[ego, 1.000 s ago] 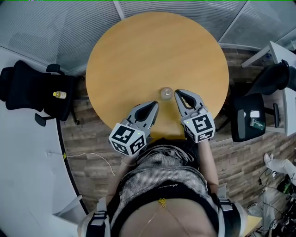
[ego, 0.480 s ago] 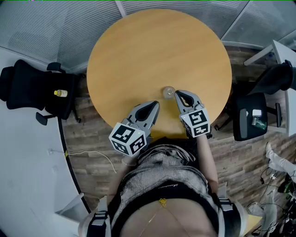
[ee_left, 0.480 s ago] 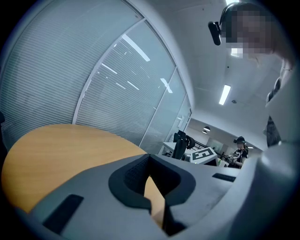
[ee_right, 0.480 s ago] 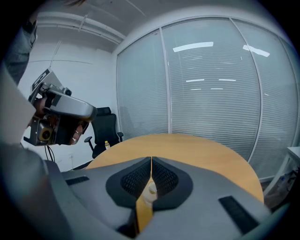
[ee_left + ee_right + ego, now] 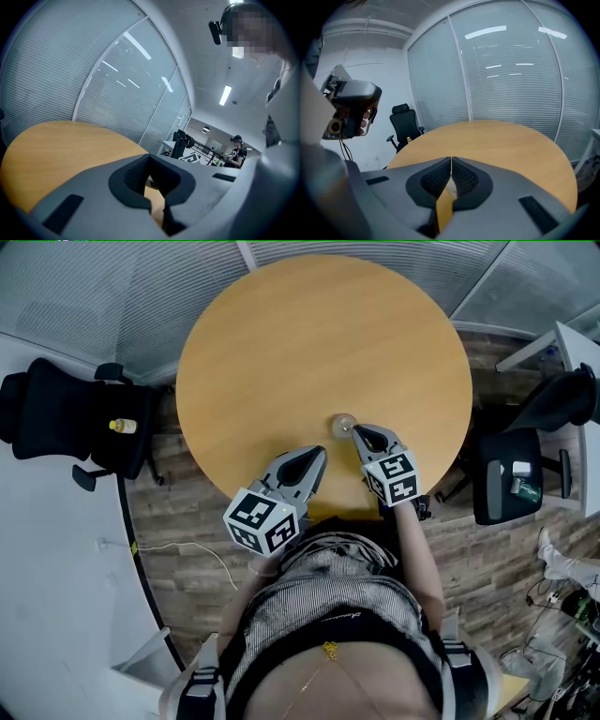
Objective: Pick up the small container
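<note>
Container (image 5: 342, 425) by R gripper (image 5: 357, 431) tips; chair (image 5: 56, 413) w/ bottle (image 5: 116, 426) left.

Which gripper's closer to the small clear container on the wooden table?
Right. The right gripper is just beside the small clear container, at its right; the left gripper sits apart, nearer the person.

Right tongs (image 5: 451, 160) hide most of the small container (image 5: 450, 189).
</note>
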A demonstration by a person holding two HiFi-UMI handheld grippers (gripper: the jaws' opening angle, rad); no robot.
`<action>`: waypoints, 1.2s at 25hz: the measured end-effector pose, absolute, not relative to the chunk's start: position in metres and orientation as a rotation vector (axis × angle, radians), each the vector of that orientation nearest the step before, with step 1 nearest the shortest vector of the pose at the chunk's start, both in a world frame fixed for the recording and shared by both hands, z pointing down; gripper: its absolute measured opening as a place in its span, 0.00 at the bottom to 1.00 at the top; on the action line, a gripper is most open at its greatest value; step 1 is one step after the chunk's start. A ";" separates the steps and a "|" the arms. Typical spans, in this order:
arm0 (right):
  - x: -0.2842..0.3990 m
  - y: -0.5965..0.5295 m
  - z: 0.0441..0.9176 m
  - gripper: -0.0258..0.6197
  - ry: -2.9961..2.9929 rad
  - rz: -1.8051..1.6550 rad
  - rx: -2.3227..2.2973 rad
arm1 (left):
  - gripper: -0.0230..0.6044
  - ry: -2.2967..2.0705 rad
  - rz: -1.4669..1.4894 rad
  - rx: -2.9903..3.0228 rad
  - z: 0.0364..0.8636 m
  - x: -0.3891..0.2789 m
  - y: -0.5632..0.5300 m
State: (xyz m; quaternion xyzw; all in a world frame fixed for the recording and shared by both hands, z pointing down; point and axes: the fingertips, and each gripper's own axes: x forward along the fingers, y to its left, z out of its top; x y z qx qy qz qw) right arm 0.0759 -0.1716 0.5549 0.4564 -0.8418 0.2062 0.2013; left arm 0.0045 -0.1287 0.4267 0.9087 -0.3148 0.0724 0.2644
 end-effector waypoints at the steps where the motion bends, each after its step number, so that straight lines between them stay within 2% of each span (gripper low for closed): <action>1: 0.076 -0.171 0.560 0.07 -2.343 0.586 1.270 | 0.04 -0.852 0.196 2.455 0.427 0.004 -0.129; 13: 0.076 -0.163 0.601 0.07 -2.248 0.671 1.230 | 0.04 -0.845 0.209 2.441 0.432 0.003 -0.129; 30: 0.073 -0.157 0.610 0.07 -2.228 0.690 1.190 | 0.04 -0.848 0.214 2.426 0.435 0.001 -0.125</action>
